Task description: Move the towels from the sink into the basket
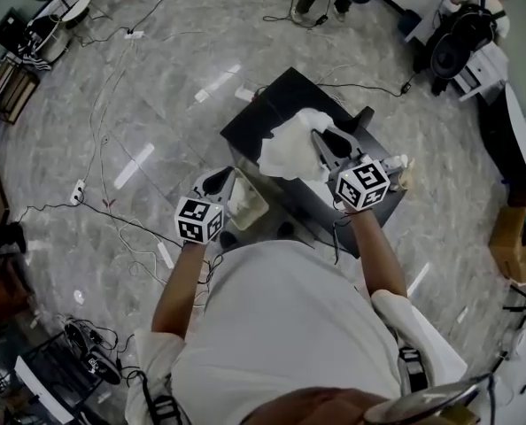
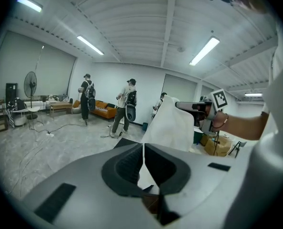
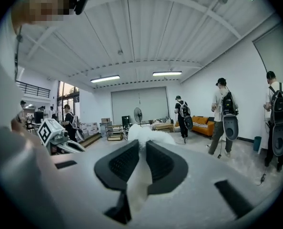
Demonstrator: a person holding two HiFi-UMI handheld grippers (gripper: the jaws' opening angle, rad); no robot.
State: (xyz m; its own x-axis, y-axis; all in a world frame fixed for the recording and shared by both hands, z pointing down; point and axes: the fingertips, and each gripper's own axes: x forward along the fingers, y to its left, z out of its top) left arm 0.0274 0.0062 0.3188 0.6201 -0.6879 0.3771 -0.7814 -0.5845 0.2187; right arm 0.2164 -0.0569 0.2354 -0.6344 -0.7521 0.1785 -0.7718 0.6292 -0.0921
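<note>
Right gripper clenched on one crumpled white cloth towel, held above black square-topped stand; left gripper jaws pressed together, nothing gripped; two grippers, one towel visible

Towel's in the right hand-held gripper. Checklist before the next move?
1. Hold on the towel: ok. The right hand-held gripper is shut on it, with cloth showing between the jaws.
2. Towel's lower edge clear of the black table: cannot tell. The left gripper view hides that edge.
3. Left hand-held gripper free: ok. Its jaws are together with nothing between them.
4. Left hand-held gripper apart from the towel: ok in the head view.
5. Basket found: cannot tell. The pale container by the left hand-held gripper may be it.
</note>
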